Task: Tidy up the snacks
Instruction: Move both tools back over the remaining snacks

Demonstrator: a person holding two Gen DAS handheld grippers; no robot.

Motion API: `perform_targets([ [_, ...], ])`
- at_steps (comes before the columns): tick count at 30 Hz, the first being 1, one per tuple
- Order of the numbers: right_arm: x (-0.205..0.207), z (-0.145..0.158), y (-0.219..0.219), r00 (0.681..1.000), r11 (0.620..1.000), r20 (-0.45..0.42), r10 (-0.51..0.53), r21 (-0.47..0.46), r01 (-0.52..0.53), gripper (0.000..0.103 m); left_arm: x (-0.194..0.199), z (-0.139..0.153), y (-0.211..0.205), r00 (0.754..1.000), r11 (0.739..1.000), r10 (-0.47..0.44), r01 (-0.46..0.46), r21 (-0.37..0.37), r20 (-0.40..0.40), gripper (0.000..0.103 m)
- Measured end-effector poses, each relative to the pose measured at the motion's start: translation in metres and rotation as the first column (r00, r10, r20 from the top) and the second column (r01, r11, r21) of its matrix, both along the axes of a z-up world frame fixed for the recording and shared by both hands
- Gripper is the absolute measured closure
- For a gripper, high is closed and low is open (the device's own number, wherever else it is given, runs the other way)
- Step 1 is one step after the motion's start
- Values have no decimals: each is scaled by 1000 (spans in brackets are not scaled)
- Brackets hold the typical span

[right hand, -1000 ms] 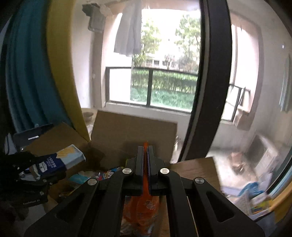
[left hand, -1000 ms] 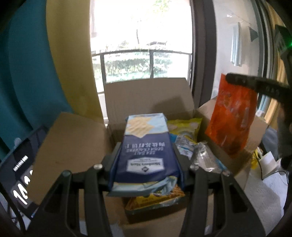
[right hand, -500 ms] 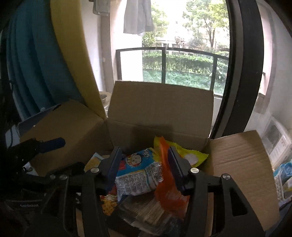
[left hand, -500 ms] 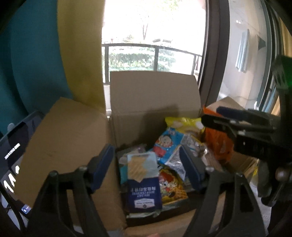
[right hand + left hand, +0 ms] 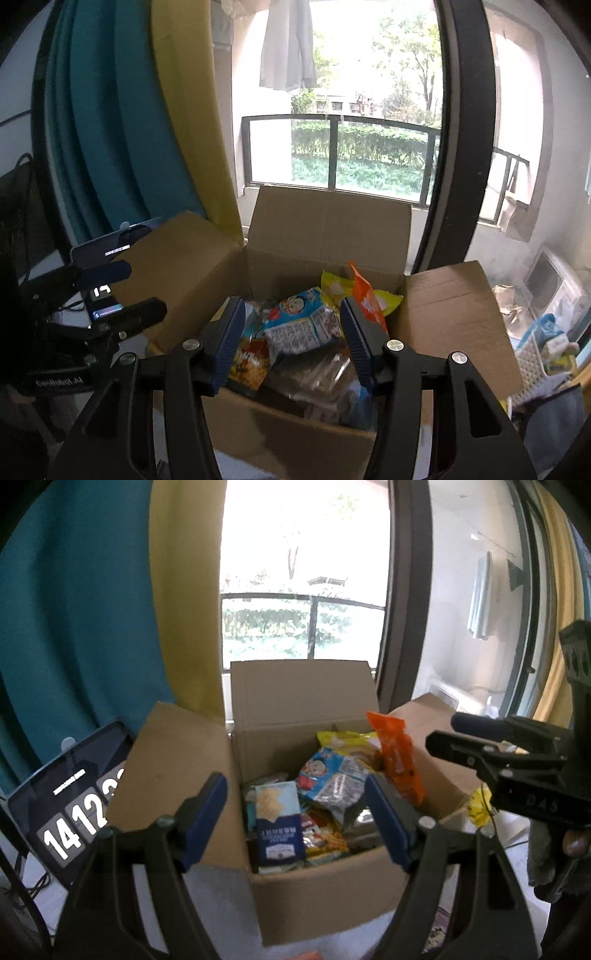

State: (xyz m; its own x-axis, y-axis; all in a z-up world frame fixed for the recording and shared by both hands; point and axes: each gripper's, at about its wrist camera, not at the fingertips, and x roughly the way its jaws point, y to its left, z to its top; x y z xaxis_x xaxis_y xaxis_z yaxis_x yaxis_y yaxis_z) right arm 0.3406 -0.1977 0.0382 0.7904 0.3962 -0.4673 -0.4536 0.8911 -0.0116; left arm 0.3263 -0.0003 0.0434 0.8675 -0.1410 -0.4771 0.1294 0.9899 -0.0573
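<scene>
Sunlit balcony window behind one brown corrugated cardboard box with four flaps open.
Crinkly foil snack packets fill it; left gripper and right gripper have just opened, jaws wide, empty.

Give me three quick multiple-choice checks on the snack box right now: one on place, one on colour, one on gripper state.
1. Where is the dark blue cracker pack?
A. inside the cardboard box
B. on the tablet
C. in the left gripper

2. What colour is the packet standing up at the box's right side?
A. green
B. orange
C. white

3. How is the right gripper?
A. shut on a packet
B. out of view
C. open, empty

Answers: 1 A, it lies among the snacks; 2 B, bright orange foil; 3 C, its fingers stand apart with nothing between them.
</scene>
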Motion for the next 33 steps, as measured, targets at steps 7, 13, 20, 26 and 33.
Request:
perform_targets([
  [7,-39,-5,-19,1000,1000,-2,-19,5,19,46,-40,8,-9,1000,1000,-17,17,2,20,25],
  [13,-73,-17,-37,999,999,-17,-43,-1,43,46,-66,1,-18,999,999,-46,46,13,7,25],
  [20,-106,-50,-60,995,998,-79,-61,1,61,45,-88,-26,-30,994,996,-90,91,13,-55,24],
  [26,-135,-77,-77,991,999,-129,-45,9,47,38,-105,-59,-41,983,990,-135,139,25,-128,24],
  [33,-162,-117,-88,982,1000,-191,-12,-11,10,31,-119,-101,-53,960,982,-169,184,45,-223,24],
])
